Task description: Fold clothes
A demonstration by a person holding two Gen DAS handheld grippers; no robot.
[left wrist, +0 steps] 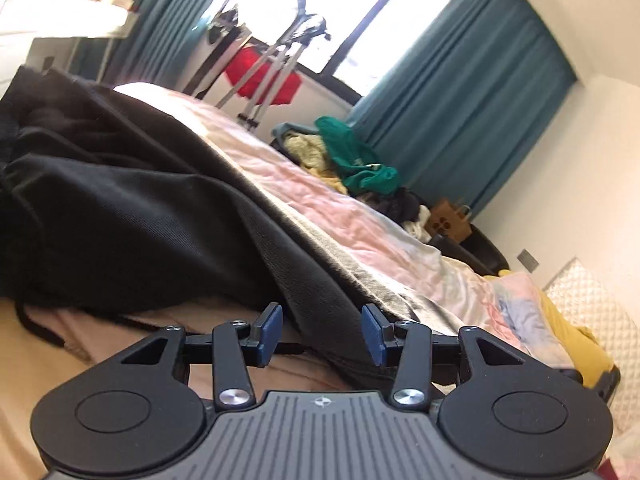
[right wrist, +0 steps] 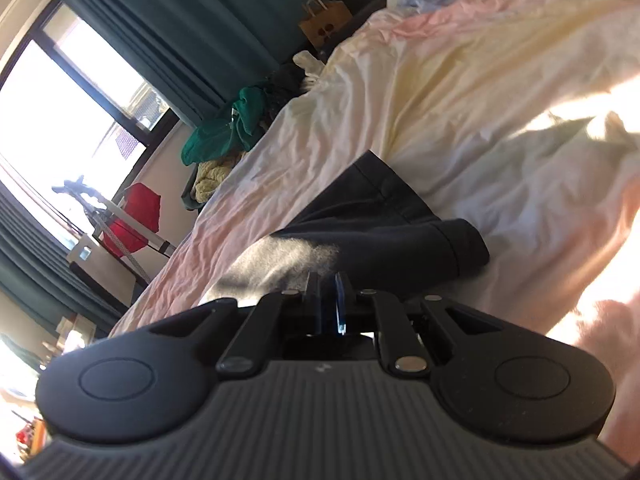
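While the dark garment lies spread on the bed, a ridge of it runs from the far left down toward the left tongs. Left tongs released: blue pads apart, the cloth's edge lying in the gap between them and just ahead, not pinched. Garment's bulk sits left and forward of these tongs; long axis runs diagonally away from them, up-left.

Right wrist view: right tongs clenched, pads pressed together. Dark cloth sits right at the tips, so probably a fold is gripped, though the pinch itself is hidden behind the fingers. A hemmed end lies forward and right of the tips on the pastel sheet.

Judgement: left tongs are nearer the loose edge; the coming move turns on closing over that ridge, then drawing it across.

Beyond the bed: clothes pile, teal curtains, tripod.
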